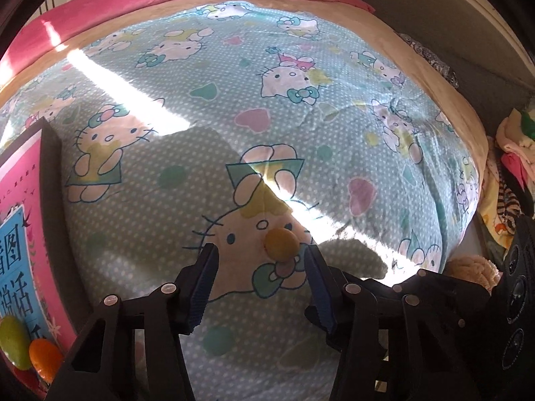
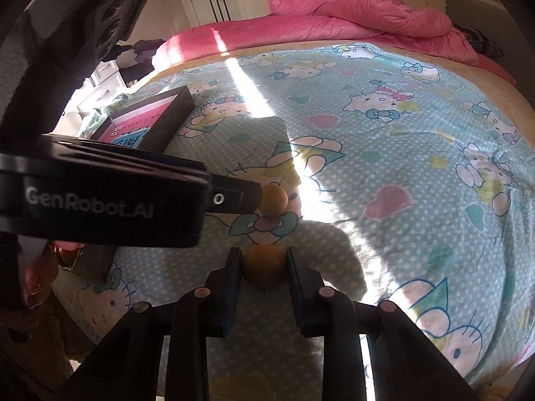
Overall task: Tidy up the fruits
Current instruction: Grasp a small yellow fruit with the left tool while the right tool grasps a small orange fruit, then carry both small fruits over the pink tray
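Observation:
A small yellow-orange fruit [image 1: 281, 244] lies on the cartoon-cat bedsheet [image 1: 301, 117], between the fingers of my left gripper [image 1: 260, 257]. It sits close against the right pad; the left pad stands well clear, so the gripper is open. In the right wrist view the same fruit [image 2: 274, 198] shows at the tip of the left gripper's black housing [image 2: 100, 200]. My right gripper [image 2: 264, 262] is shut on a duller brown-orange fruit [image 2: 264, 267], both pads pressing its sides just above the sheet. A dark box [image 1: 50, 200] at the left holds a green fruit [image 1: 13, 344] and an orange one [image 1: 45, 357].
The box [image 2: 174, 117] has a pink printed lining. A pink quilt [image 2: 361, 10] is heaped at the bed's far side. Clothes [image 1: 508, 173] are piled past the bed's right edge. A hand [image 2: 36, 274] shows at the lower left. Strips of sunlight cross the sheet.

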Available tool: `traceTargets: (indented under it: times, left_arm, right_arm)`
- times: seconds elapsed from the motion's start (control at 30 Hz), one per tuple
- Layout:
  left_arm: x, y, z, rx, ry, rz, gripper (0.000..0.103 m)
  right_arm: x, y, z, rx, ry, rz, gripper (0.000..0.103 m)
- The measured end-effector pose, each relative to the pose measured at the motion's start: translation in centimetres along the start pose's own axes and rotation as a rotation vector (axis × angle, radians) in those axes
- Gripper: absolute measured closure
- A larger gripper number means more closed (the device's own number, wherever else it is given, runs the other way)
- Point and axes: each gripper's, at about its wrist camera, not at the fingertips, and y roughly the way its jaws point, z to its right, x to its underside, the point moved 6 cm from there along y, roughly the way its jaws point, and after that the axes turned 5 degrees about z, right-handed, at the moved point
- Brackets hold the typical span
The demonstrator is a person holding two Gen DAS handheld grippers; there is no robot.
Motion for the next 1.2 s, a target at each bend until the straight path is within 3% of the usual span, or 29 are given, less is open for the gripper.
traceTargets:
  times: [0.17, 0.33, 0.53, 0.8, 1.2]
  left_arm:
    - [-0.1, 1.5, 0.8, 0.027, -0.009, -0.029, 0.070]
    - [-0.3, 2.3, 1.1, 0.014, -0.013, -0.029, 0.079]
    - [-0.3, 1.0, 0.9, -0.003, 0.004, -0.005, 0.079]
    - [0.6, -3.9, -2.4, -0.057, -0.032, 0.060, 0.079]
    - [5.6, -12.6, -10.4, -0.184, -0.161, 0.151, 0.079]
  right_arm:
    - [0.1, -1.0, 1.2, 0.011, 0.038, 0.009, 0.076]
    - [0.0, -1.6, 2.2, 0.017, 0.071, 0.022, 0.076]
    - [-0.1, -2.0, 2.1, 0.012, 0.073, 0.036, 0.076]
    - [-1.3, -2.9, 0.1, -0.044, 0.044, 0.085, 0.076]
    - [-2.9, -3.7, -8.8, -0.198, -0.079, 0.124, 0.076]
